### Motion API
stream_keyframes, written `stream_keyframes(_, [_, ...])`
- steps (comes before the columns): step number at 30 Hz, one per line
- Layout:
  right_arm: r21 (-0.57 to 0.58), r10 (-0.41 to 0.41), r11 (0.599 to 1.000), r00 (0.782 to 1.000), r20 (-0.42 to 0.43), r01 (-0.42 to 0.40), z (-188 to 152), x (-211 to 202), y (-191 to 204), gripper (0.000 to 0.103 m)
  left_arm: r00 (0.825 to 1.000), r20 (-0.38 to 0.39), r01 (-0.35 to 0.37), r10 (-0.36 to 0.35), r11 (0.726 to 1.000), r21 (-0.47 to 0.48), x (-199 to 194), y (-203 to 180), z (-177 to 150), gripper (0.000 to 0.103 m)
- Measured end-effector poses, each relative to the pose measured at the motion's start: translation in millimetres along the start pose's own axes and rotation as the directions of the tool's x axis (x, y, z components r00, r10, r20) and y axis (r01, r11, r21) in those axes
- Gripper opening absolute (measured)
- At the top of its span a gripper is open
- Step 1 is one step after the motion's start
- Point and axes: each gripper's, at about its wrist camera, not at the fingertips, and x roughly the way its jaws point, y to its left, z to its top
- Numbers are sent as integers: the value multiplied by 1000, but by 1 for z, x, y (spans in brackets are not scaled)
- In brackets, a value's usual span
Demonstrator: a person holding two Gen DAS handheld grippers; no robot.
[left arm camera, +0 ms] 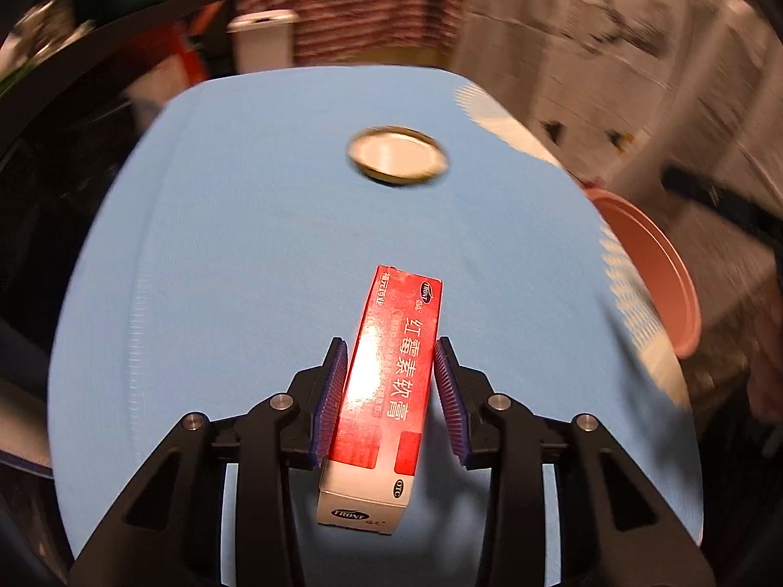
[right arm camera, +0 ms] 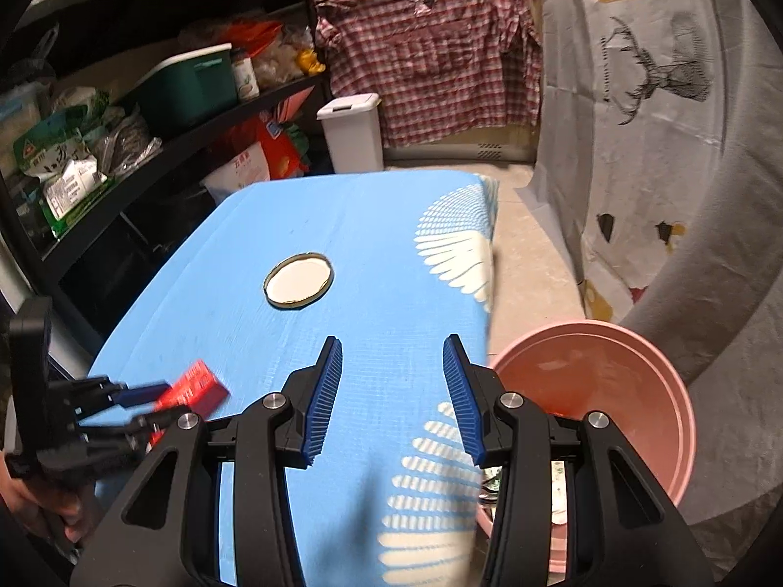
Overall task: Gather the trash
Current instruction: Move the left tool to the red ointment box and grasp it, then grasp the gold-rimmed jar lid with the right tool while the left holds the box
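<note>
- The left tool (left arm camera: pixel 390 359) has a red carton (left arm camera: pixel 386 391) between its blue pads (left arm camera: pixel 333 401); the left pad lies against the carton's side, while the right pad looks a hair off it near the tip, so I cannot tell whether the carton is truly clamped
- The carton is long and narrow, red with white characters on top and a white end facing the camera (the end carries a small oval logo); its far end points out over the table (left arm camera: pixel 244 244)
- From the right wrist view the same carton (right arm camera: pixel 195 386) shows blurred at the left tool (right arm camera: pixel 147 406), low over the near-left part of the table (right arm camera: pixel 381 225), with a person's hand (right arm camera: pixel 44 504) on the grip below
- The right tool (right arm camera: pixel 391 357) is released, its jaws apart with nothing between them, over the table's right part
- A round metal lid (right arm camera: pixel 298 281) lies flat near the middle of the blue cloth, well apart from both tools
- A pink basin (right arm camera: pixel 636 391) sits on the floor just beside the table's right edge, with some scraps visible low inside it
- A white lidded bin (right arm camera: pixel 351 132) stands beyond the table's far end
</note>
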Motion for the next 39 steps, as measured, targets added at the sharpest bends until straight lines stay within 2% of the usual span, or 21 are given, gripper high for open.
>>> stream_keyframes(4, [8,37,999,999,-26,-37,2,24,10,42,999,28,-38,41,995,-94,2,22,13,37])
stream_keyframes(8, [4,90,996,995,-46,-90,8,54,24,21,996,56,-54,63,989,-140,5,31,26,37])
stream_keyframes(10, [7,103,995,994,-44,-103,13,65,29,19,996,62,-61,71,988,-145,7,33,29,37])
stream_keyframes(16, [17,125,992,991,-53,-124,26,99,37,20,995,54,-76,86,984,-163,17,44,31,37])
stream_keyframes(23, [25,128,992,989,-77,-126,39,135,47,21,998,41,-48,57,981,-187,20,50,35,37])
stream_keyframes(25, [34,125,992,988,-88,-122,41,145,48,21,998,34,-47,55,981,-187,21,50,35,38])
stream_keyframes(27, [40,116,993,988,-104,-113,43,155,49,21,998,27,-51,57,981,-188,23,50,34,45])
stream_keyframes(33, [43,97,995,986,-133,-92,43,170,49,21,998,18,-53,58,979,-195,23,53,34,46])
stream_keyframes(36, [28,77,997,986,-148,-73,41,174,52,19,998,18,-57,62,979,-195,23,53,33,46])
stream_keyframes(39, [7,56,998,987,-149,-56,41,175,56,11,998,17,-61,66,980,-190,22,51,33,46])
